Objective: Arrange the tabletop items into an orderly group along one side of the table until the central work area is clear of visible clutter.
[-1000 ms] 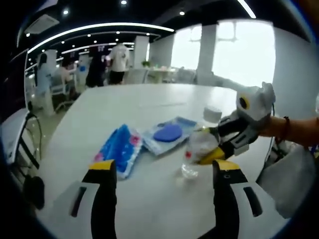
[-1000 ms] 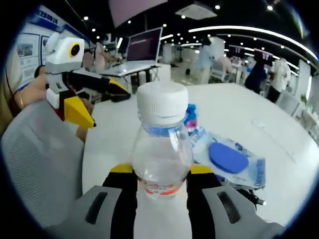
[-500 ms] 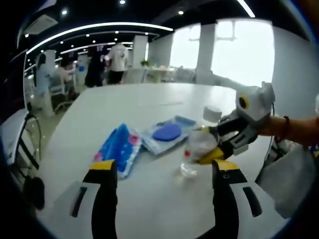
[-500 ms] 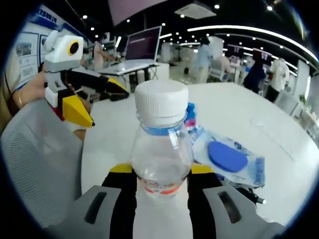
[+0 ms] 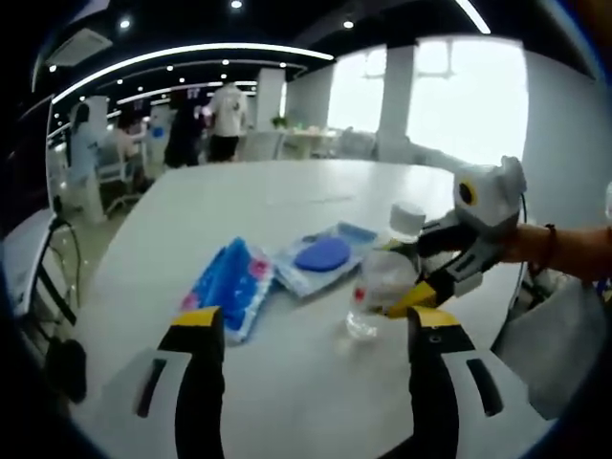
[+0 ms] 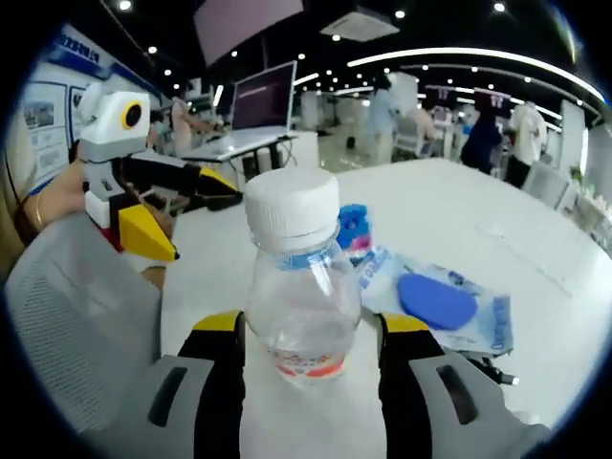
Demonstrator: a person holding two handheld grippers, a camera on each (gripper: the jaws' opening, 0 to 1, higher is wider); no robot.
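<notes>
Tabletop items: bottle, blue pack, clear packet.

Clear plastic bottle (image 6: 301, 277), white cap, red-and-white label band low on its body, upright on the white table (image 5: 287, 196). Blue soft pack (image 5: 228, 283) with pink print lies flat. Clear packet (image 5: 320, 257) holding a blue disc lies just beside it, between pack and bottle.

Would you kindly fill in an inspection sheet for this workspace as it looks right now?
Surface: white table, mostly bare.
Job's things: clear water bottle with white cap, upright near the edge; blue tissue pack; clear pouch with blue round pad, beside the pack.
Clutter: nothing seen.
Grippers: right tool open, jaws flanking the bottle with gaps; left tool open, empty.
Cables: a dark cable off the table's side.
Surroundings: grey mesh chair, people standing, a monitor.
</notes>
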